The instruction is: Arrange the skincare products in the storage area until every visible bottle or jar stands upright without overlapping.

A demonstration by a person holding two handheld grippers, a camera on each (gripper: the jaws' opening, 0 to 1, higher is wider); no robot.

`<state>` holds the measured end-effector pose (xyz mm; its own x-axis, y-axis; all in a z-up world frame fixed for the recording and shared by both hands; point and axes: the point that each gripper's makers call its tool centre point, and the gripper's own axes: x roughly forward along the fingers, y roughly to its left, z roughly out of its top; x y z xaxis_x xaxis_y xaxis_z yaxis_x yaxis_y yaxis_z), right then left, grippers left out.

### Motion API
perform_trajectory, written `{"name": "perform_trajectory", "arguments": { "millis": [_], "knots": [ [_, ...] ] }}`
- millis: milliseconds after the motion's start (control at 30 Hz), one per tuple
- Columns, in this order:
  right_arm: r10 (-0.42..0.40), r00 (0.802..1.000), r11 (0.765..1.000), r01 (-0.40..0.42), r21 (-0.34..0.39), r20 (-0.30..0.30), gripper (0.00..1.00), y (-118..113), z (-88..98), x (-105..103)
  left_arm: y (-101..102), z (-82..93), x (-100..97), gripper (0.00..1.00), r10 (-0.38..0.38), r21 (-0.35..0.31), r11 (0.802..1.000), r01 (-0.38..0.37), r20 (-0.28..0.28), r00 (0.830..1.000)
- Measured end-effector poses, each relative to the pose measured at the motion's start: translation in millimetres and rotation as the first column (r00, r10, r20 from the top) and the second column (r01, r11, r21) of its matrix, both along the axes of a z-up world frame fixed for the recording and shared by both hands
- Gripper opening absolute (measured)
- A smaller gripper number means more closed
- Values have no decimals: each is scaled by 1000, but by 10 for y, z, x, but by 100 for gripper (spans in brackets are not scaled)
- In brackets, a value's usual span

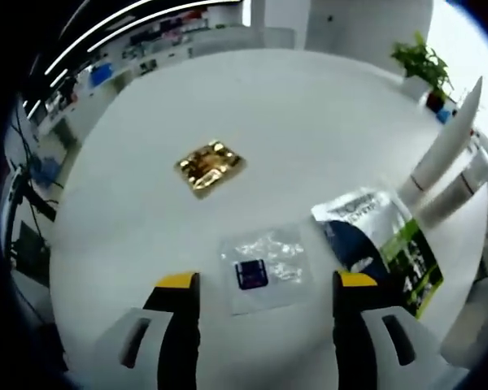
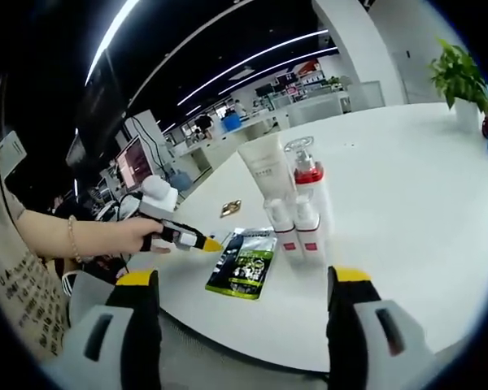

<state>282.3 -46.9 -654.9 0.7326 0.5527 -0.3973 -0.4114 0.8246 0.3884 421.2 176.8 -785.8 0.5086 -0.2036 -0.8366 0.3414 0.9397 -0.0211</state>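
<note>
Skincare bottles [image 2: 297, 207]: we see them upright, clustered on the white table [image 2: 407, 203].
Sachet [image 2: 244, 262]: flat, just beside them.
Left gripper [image 1: 268, 284]: jaws spread, empty.
Right gripper [image 2: 242, 280]: jaws spread, empty.

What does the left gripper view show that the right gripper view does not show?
Left gripper view alone: a clear sachet lying flat between the open left tongs.

Right gripper view alone: two small red-labelled bottles standing upright, a pump bottle behind them, and a person's hand.

Both: the white table, the gold packet, the green pouch, the white tube.
</note>
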Motion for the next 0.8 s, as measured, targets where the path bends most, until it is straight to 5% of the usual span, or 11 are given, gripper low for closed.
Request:
{"name": "perform_trajectory", "arguments": {
  "millis": [233, 400, 800],
  "knots": [
    [1, 1000, 1000, -1, -1, -3, 85, 0, -9, 1, -32, 16, 17, 55, -1, 7, 1000, 1, 5, 1000],
    [2, 1000, 1000, -2, -1, -5, 85, 3, -10, -2, -54, 32, 25, 38, 15, 14, 1000, -15, -12, 1000],
    [19, 1000, 1000, -19, -8, -13, 84, 27, -23, -18, -62, 144, -81, 37, 36, 7, 999, -36, -21, 999]
  ]
}}
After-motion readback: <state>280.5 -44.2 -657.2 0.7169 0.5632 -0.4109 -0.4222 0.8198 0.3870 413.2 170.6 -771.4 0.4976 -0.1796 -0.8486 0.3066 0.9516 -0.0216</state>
